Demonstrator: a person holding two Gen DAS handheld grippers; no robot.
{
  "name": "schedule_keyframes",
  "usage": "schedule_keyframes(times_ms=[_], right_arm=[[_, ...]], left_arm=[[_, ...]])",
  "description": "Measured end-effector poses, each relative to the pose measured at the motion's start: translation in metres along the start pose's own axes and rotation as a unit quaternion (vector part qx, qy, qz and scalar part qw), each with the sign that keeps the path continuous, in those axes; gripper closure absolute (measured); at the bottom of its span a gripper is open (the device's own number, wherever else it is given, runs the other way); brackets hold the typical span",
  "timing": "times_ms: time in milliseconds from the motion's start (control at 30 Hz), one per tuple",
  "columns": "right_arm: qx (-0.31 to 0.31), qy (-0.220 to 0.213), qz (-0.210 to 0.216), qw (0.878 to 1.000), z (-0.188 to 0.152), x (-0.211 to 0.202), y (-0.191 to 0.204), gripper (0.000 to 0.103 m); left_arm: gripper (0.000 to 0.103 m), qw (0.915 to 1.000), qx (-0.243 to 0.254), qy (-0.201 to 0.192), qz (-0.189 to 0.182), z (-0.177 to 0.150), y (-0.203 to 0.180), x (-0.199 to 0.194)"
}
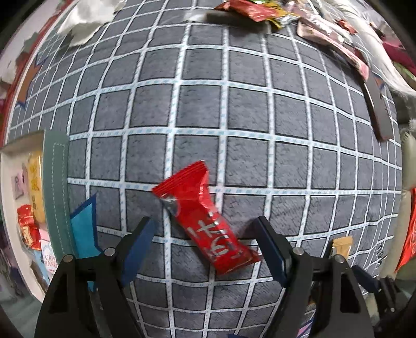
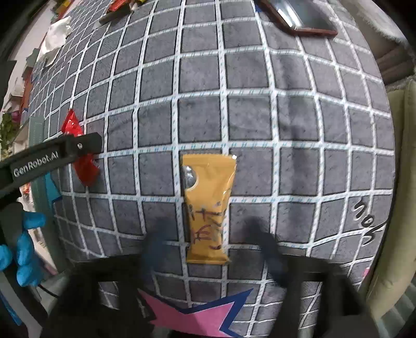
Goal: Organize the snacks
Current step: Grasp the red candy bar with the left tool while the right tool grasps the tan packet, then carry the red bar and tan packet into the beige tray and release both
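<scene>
A red snack packet (image 1: 205,221) lies slanted on the grey checked cloth (image 1: 234,104). My left gripper (image 1: 202,225) points down over it, open, one blue-padded finger on each side of the packet and neither pad touching it. In the right wrist view the same red packet (image 2: 85,169) shows at the left under the left gripper's black finger (image 2: 85,144). A yellow-orange snack packet (image 2: 208,208) lies upright in that view, flat on the cloth. My right gripper (image 2: 206,232) hangs over its lower half, blurred, open, with gaps between the fingers and the packet.
A white box (image 1: 23,145) with several snacks stands at the left, next to a green felt strip (image 1: 56,195). A snack pile (image 1: 260,10) lies far off. A dark flat object (image 2: 306,23) and white tissue (image 2: 56,39) lie at the cloth's far edges. A blue-gloved hand (image 2: 23,249) is at left.
</scene>
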State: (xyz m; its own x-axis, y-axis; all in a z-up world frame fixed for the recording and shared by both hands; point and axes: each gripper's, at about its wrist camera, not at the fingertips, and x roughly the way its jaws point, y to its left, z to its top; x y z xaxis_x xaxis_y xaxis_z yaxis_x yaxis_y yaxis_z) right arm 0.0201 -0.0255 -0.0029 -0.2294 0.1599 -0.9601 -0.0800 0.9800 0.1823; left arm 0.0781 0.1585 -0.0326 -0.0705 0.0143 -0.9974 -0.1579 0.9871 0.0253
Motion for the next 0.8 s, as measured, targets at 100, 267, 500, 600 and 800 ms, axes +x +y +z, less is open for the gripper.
schedule_keyframes(times_ms=[100,267,500,600,800], right_arm=[[0.001,-0.002,-0.001,1.0,-0.004,-0.002,0.0,0.025],[-0.001,0.001,-0.036,0.999,-0.01,0.012,0.006,0.042],[0.025,0.007,0.018,1.0,-0.014,0.012,0.023,0.079],[0.042,0.003,0.062,0.997,-0.026,0.003,0.017,0.079],[0.032,-0.002,0.081,0.996,-0.034,-0.025,0.031,0.079]], left_arm=[[0.022,0.9999,0.009,-0.007,0.0,0.0,-0.017,0.0],[0.058,0.9994,0.032,-0.015,-0.005,-0.027,-0.031,-0.013],[0.081,0.9969,0.068,-0.022,-0.034,-0.063,-0.028,-0.041],[0.081,0.9947,0.089,-0.038,-0.033,-0.078,-0.024,-0.056],[0.081,0.9903,0.12,-0.065,-0.026,-0.106,-0.019,-0.09]])
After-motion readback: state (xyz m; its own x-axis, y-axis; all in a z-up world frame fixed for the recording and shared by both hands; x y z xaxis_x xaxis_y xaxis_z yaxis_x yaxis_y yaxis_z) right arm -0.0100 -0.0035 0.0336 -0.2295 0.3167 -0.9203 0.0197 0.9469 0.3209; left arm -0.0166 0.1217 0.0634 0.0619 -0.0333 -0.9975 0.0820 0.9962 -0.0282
